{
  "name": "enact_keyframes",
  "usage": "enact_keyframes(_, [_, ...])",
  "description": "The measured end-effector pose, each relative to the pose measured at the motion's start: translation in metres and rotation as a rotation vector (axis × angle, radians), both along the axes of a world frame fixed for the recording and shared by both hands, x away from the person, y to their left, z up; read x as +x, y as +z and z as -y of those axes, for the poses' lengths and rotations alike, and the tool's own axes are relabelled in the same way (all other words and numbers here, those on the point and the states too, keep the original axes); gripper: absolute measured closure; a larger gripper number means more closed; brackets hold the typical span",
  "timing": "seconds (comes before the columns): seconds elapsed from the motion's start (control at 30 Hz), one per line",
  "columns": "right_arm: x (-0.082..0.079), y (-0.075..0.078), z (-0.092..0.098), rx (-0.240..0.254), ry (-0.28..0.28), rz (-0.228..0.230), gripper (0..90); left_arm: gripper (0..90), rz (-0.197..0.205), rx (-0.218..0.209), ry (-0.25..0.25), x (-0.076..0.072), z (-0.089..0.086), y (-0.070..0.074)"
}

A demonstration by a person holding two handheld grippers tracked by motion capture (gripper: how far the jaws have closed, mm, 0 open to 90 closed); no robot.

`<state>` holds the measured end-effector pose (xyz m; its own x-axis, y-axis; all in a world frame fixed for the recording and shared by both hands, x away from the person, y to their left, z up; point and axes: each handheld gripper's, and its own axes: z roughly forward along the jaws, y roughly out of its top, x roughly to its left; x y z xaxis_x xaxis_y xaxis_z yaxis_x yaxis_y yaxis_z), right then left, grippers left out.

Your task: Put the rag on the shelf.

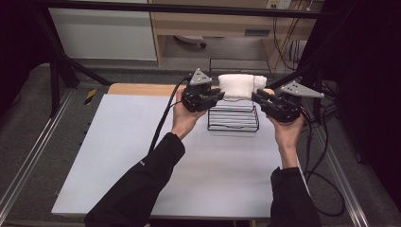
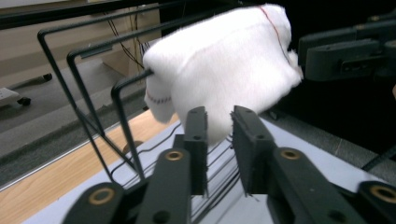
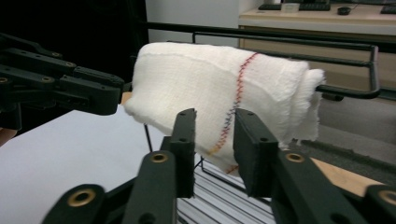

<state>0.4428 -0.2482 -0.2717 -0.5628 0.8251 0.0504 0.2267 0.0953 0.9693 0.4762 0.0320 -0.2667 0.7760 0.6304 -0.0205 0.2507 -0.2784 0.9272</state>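
Cloth: folded white gauze towel (image 1: 238,85), centre frame, on black wire rack (image 1: 233,118) | soft, light, I'd pinch its hanging ends | left gripper (image 2: 219,122), right gripper (image 3: 214,126): both slightly spread, empty.

Towel (image 1: 238,85) draped on wire rack (image 1: 233,120), rack on table (image 1: 123,156), far side
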Motion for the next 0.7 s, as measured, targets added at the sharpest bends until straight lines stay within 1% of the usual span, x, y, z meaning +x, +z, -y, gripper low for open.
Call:
enact_keyframes(0.07, [-0.003, 0.000, -0.001, -0.004, 0.010, -0.005, 60.2, 65.7, -0.005, 0.014, 0.000, -0.005, -0.008, -0.003])
enact_keyframes(0.17, [-0.006, -0.001, -0.004, 0.002, 0.032, -0.026, 51.2, 55.6, -0.015, 0.031, 0.003, -0.010, -0.019, -0.008])
enact_keyframes(0.23, [-0.008, -0.002, -0.005, -0.001, 0.035, -0.032, 44.4, 49.1, -0.029, 0.045, 0.008, -0.012, -0.027, -0.012])
enact_keyframes(0.3, [-0.011, -0.003, -0.006, 0.002, 0.045, -0.038, 39.1, 42.8, -0.033, 0.046, 0.017, -0.016, -0.036, -0.015])
enact_keyframes(0.37, [-0.013, -0.003, -0.007, 0.012, 0.054, -0.047, 32.4, 36.5, -0.045, 0.050, 0.019, -0.019, -0.046, -0.019])
enact_keyframes(0.4, [-0.015, -0.004, -0.008, 0.015, 0.059, -0.052, 30.6, 33.4, -0.048, 0.052, 0.022, -0.020, -0.050, -0.020])
enact_keyframes(0.5, [-0.018, -0.006, -0.010, 0.009, 0.067, -0.064, 22.0, 28.1, -0.056, 0.053, 0.032, -0.026, -0.067, -0.027])
enact_keyframes(0.57, [-0.021, -0.010, -0.012, 0.007, 0.075, -0.076, 16.2, 23.3, -0.073, 0.054, 0.038, -0.031, -0.079, -0.034])
enact_keyframes(0.7, [-0.025, -0.018, -0.014, 0.008, 0.085, -0.091, 8.9, 17.8, -0.090, 0.076, 0.056, -0.043, -0.106, -0.050])
